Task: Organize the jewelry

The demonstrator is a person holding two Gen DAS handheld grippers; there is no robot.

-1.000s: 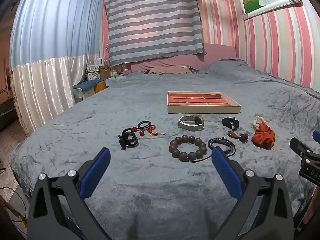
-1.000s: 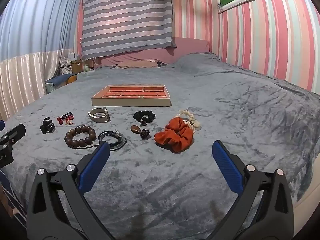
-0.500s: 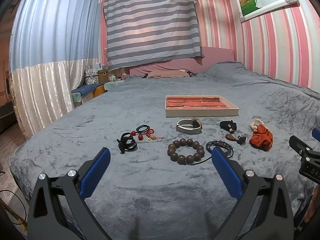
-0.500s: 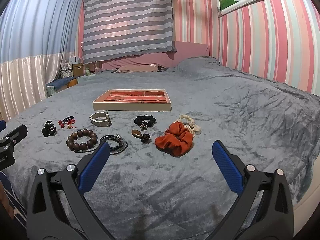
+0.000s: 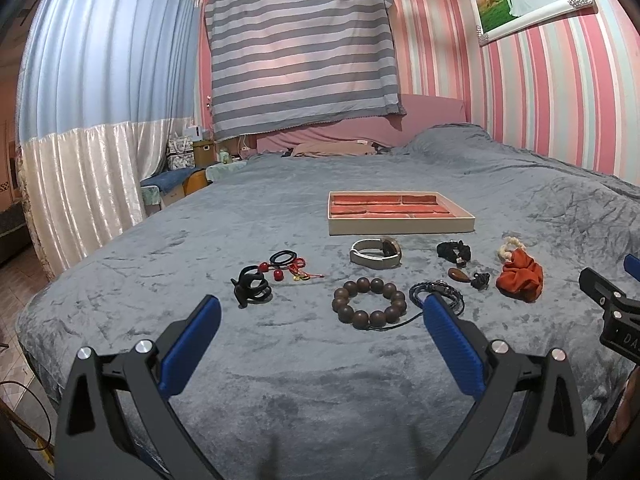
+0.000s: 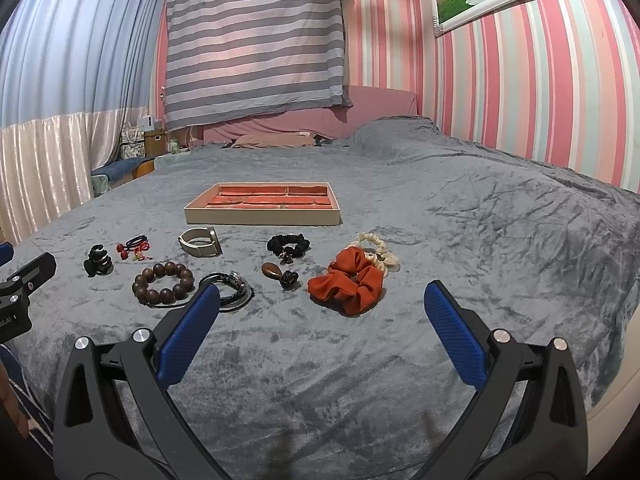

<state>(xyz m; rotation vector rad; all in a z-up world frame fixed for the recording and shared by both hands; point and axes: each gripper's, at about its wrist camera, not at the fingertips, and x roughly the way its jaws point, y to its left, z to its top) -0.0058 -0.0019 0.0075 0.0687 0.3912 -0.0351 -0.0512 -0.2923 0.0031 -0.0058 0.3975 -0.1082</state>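
Note:
A beige tray with an orange lining lies on the grey bed. In front of it lie a dark wooden bead bracelet, a white band, a black braided cord, a black claw clip, red beads with hair ties, a black scrunchie, a brown pendant, an orange scrunchie and a cream scrunchie. My left gripper and right gripper hang open, holding nothing, short of the items.
The grey blanket covers the whole bed, with its near edge below the grippers. Curtains and a low stand with boxes are on the left. A pink striped wall rises at the right.
Both cameras have tilted upward and drawn back a little, so the jewelry sits lower and farther in view. Both grippers stay open; nothing on the bed has moved.

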